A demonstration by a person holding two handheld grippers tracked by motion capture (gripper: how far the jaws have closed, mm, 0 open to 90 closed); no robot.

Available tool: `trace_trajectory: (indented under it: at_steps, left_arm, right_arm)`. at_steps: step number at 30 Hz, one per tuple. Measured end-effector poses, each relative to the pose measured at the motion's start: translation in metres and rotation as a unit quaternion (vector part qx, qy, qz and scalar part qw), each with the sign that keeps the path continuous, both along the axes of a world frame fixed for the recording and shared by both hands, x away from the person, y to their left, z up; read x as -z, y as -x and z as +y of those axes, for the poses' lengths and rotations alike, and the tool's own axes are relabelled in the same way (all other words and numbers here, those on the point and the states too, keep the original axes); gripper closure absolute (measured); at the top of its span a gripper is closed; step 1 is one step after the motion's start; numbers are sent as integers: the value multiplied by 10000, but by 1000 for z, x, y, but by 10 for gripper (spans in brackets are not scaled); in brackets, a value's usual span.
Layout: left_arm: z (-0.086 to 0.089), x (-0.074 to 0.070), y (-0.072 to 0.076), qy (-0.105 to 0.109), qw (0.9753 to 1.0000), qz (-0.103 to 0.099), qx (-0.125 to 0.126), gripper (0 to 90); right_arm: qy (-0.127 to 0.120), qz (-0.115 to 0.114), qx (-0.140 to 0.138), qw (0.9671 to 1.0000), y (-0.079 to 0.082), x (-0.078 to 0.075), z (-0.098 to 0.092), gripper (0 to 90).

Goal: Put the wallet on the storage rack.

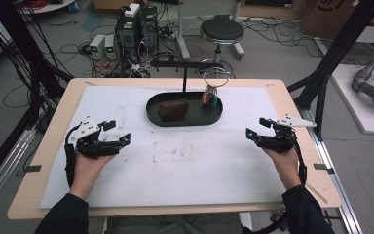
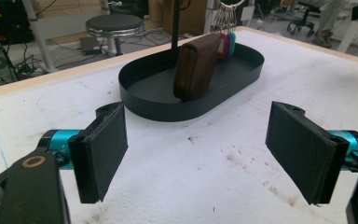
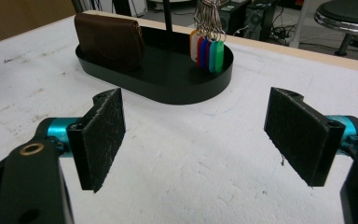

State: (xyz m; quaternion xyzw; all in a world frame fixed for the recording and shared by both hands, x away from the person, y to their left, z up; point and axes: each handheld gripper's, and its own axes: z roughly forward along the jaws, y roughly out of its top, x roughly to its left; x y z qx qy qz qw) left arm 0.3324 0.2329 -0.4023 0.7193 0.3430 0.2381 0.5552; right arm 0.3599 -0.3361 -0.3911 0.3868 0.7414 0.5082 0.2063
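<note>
both grippers, left (image 1: 119, 140) and right (image 1: 253, 135), sit spread wide, holding nothing, well short of the black tray (image 1: 153, 114). brown wallet (image 1: 173, 109) stands in it, key bunch (image 1: 210, 97) alongside. nothing grasped yet.

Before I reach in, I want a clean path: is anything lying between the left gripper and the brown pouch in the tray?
Only the black tray's own low wall. The left gripper is open over bare white mat, and the brown pouch stands on edge just behind that near rim. The key tags hang beyond the pouch.

left gripper (image 1: 116, 133) and right gripper (image 1: 254, 128) held low, well apart; jaws of both spread wide (nothing between them)
</note>
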Motion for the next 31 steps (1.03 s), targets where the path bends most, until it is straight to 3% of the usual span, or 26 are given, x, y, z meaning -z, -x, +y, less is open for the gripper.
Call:
trace_trajectory:
  at_steps: [2, 7, 17, 31]
  left_arm:
    - [0, 1, 0, -87, 9999, -79, 12, 206]
    - [1, 4, -2, -154, 9999, -51, -8, 207]
    - [3, 4, -2, -62, 10000, -50, -57, 207]
    - [3, 5, -3, -90, 9999, -32, -73, 207]
  right_arm:
    - [13, -16, 2, 10000, -1, 0, -1, 210]
    - [35, 14, -13, 10000, 0, 1, 0, 210]
    - [39, 18, -60, 10000, -2, 2, 0, 210]
    - [21, 12, -59, 10000, -2, 2, 1, 210]
